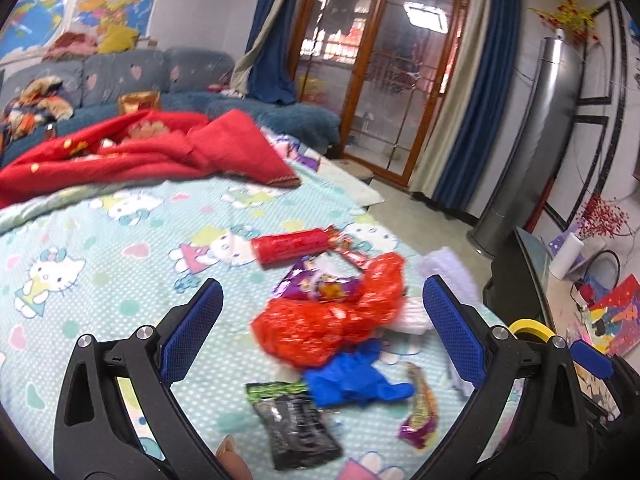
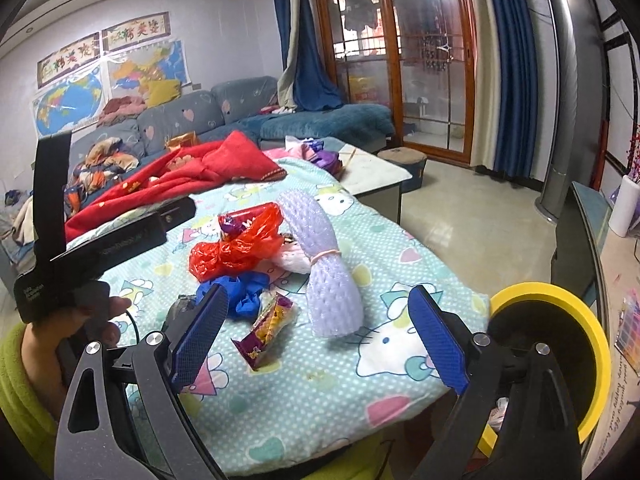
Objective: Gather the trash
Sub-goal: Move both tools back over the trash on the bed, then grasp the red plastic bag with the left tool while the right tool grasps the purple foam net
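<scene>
Trash lies scattered on a table under a cartoon-cat cloth (image 1: 100, 248). A crumpled red plastic bag (image 1: 336, 316), a blue glove (image 1: 352, 380), a black wrapper (image 1: 300, 428), a purple snack wrapper (image 1: 320, 284) and a red tube wrapper (image 1: 290, 246) sit between and ahead of my open left gripper (image 1: 324, 328), which holds nothing. In the right wrist view, a bundle of lilac foam net (image 2: 320, 264) and a purple-yellow wrapper (image 2: 268, 324) lie ahead of my open, empty right gripper (image 2: 320, 332). The red bag (image 2: 236, 248) and blue glove (image 2: 240, 292) lie further left.
A yellow-rimmed black bin (image 2: 560, 356) stands off the table's right edge. A red blanket (image 1: 140, 152) covers the far side of the table. A hand (image 2: 68, 336) holds the left gripper's handle at left. A sofa (image 2: 224, 112), a stool (image 2: 402, 158) and open floor lie beyond.
</scene>
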Demonstrator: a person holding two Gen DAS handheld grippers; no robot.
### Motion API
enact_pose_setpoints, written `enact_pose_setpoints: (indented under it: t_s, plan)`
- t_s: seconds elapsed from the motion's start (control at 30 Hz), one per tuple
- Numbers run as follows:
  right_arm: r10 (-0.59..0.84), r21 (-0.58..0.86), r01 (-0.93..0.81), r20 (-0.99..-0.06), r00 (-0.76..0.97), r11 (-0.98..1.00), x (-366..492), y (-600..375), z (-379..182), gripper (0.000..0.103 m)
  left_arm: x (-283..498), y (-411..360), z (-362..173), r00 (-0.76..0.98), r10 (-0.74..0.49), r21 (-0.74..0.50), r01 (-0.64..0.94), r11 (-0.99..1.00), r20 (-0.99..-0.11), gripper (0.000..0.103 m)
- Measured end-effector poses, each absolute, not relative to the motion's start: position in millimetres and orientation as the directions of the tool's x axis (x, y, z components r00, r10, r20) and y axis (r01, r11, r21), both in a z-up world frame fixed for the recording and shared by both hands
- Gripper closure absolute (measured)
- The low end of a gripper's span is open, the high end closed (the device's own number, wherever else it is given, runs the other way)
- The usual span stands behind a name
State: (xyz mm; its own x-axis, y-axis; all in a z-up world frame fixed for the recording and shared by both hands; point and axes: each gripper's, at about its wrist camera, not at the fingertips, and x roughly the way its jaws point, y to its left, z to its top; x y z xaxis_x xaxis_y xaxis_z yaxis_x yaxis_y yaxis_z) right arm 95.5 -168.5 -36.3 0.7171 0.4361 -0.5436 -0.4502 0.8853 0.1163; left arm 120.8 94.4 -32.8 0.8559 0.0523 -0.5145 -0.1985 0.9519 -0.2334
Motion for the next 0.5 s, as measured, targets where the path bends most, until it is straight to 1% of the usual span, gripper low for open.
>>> enact_pose_setpoints:
  t_s: [0.23,0.5]
  plan:
    - [0.417,0.122,-0.434,-0.590,0.691,0.893,118,-161,-52,0.014,131,119,-50,0.822,0.027,-0.273,-0.219,0.937,-0.569,0.011]
    - [0.398,0.138,-0.414,-0.646,0.651,0.900,146,-153,-74,0.015,144,134,-73,0.781,-0.070,-0.359,-0.204,0.911,-0.620,0.011]
